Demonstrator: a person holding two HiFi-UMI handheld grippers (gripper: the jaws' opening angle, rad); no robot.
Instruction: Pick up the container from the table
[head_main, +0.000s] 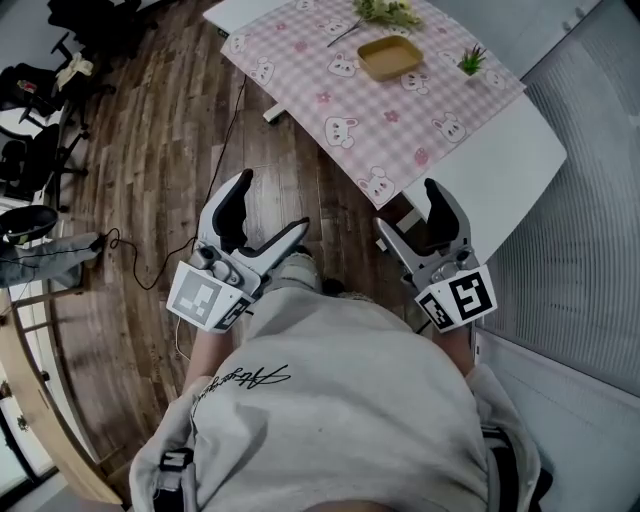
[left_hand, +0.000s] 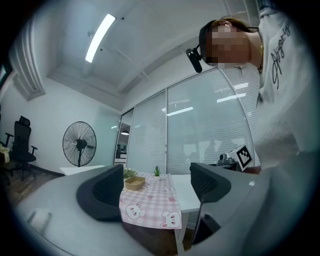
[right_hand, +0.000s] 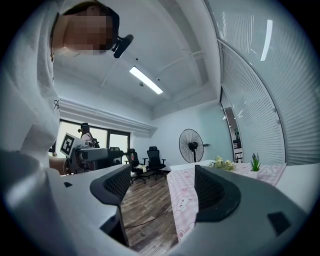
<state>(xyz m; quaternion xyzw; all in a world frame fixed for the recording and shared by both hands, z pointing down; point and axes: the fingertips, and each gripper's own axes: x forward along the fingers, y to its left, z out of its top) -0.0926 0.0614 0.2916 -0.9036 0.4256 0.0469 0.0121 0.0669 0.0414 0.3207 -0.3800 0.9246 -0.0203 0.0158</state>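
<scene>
A shallow tan container (head_main: 390, 56) sits on a pink checked cloth with rabbit prints (head_main: 340, 90), far ahead on a white table (head_main: 500, 160). In the left gripper view the container (left_hand: 134, 183) shows small between the jaws, well beyond them. My left gripper (head_main: 270, 205) is held level near the person's waist, open and empty, over the wooden floor. My right gripper (head_main: 406, 208) is beside it at the table's near corner, also open with nothing between its jaws. The right gripper view shows the cloth's edge but not the container.
A small potted plant (head_main: 471, 62) and a bunch of flowers (head_main: 385, 12) stand near the container. Office chairs (head_main: 30, 150) and a floor cable (head_main: 150, 270) lie to the left. A standing fan (left_hand: 79, 143) is at the back. A glass wall with blinds (head_main: 600, 200) runs along the right.
</scene>
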